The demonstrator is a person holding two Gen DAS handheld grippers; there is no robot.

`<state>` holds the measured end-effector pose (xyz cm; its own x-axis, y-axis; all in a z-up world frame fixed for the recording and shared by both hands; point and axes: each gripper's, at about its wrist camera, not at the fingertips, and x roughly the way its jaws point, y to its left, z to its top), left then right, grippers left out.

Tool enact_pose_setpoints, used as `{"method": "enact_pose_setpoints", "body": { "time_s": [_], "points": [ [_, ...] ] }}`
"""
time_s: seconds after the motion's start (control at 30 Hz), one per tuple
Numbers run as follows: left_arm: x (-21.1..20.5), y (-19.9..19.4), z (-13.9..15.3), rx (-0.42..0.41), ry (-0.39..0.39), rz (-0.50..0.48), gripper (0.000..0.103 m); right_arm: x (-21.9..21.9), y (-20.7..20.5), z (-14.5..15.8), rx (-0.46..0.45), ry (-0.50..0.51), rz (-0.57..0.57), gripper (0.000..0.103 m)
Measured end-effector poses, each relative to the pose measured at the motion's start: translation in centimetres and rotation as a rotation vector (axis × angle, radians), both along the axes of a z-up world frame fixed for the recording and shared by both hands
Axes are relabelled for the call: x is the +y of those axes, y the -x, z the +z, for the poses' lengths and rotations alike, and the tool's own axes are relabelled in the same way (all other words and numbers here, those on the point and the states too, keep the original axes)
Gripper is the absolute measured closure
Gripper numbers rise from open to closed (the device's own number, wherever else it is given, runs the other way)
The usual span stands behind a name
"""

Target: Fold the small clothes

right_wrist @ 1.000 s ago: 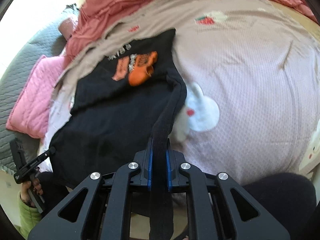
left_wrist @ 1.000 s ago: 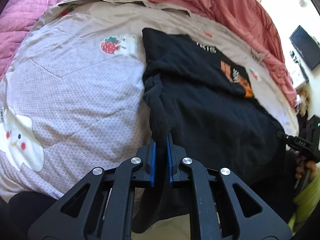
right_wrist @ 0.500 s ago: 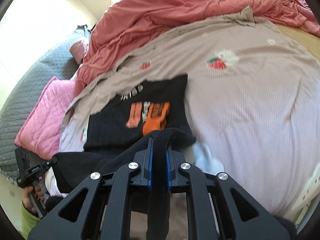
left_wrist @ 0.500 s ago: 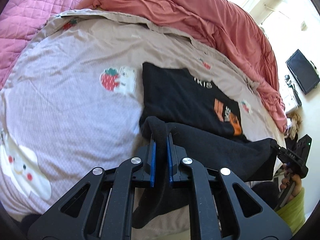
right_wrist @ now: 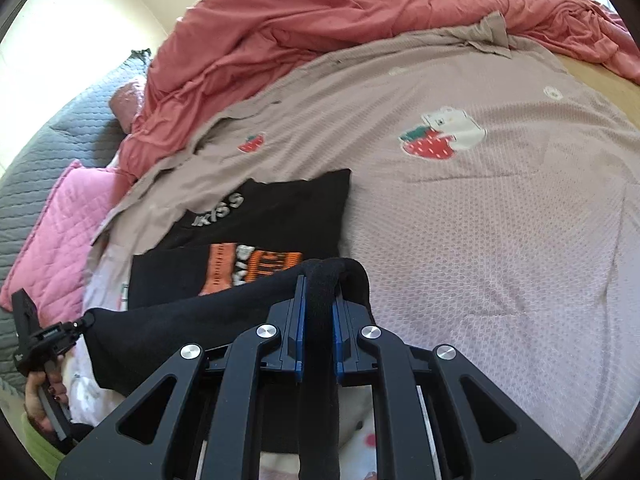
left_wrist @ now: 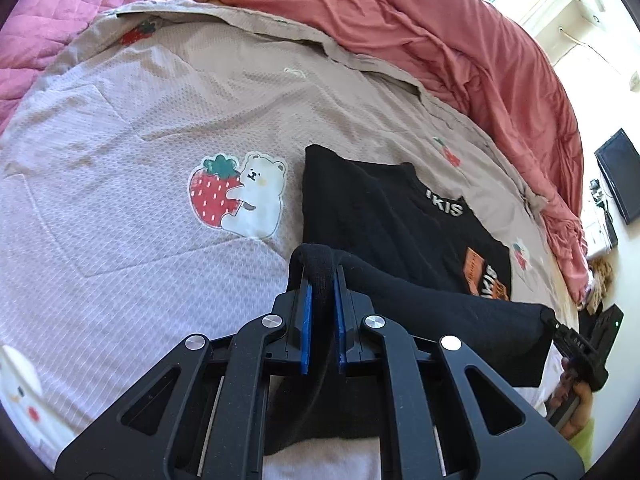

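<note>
A small black T-shirt (left_wrist: pixel 384 216) with an orange print and white letters lies on the bed; it also shows in the right wrist view (right_wrist: pixel 276 216). My left gripper (left_wrist: pixel 320 292) is shut on one corner of its bottom hem. My right gripper (right_wrist: pixel 318 296) is shut on the other corner. The hem hangs stretched between them, lifted above the shirt's lower half and folded toward the collar. Each gripper shows in the other's view, the right one (left_wrist: pixel 576 340) and the left one (right_wrist: pixel 44 340).
The shirt rests on a beige blanket (left_wrist: pixel 140 128) with strawberry and bear patches (left_wrist: pixel 236 196). A red duvet (left_wrist: pixel 460 40) is bunched along the far side. A pink quilted pillow (right_wrist: pixel 52 232) and a grey quilt (right_wrist: pixel 52 148) lie at the left.
Both grippers have lifted the hem off the bed edge and carried it forward over the shirt toward the collar. The lower half now folds over the print.
</note>
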<state>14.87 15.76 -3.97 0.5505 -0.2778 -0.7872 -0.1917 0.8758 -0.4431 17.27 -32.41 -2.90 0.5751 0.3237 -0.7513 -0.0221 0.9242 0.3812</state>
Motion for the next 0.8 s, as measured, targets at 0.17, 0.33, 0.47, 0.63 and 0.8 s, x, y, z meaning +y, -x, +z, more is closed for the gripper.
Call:
{"method": "enact_pose_setpoints", "body": {
  "time_s": [0.17, 0.33, 0.47, 0.63, 0.8],
  "points": [
    [0.0, -0.4, -2.2, -0.014, 0.013, -0.013, 0.097, -0.2, -0.4, -1.9, 0.011, 0.0, 0.0, 0.09],
    [0.8, -0.2, -2.4, -0.028, 0.027, -0.024, 0.086, -0.7, 0.1, -2.0, 0.002, 0.016, -0.017, 0.066],
    [1.5, 0.5, -1.4, -0.055, 0.036, -0.027, 0.075, -1.4, 1.3, -1.2, -0.018, 0.025, -0.045, 0.057],
    [1.4, 1.9, 0.2, -0.071, 0.017, -0.056, 0.051, -1.3, 3.1, -0.4, -0.019, 0.029, -0.027, 0.048],
    [0.1, 3.9, -0.6, -0.01, 0.056, -0.104, 0.04, 0.2, 4.9, -0.7, 0.037, 0.004, 0.034, 0.044]
  ]
}}
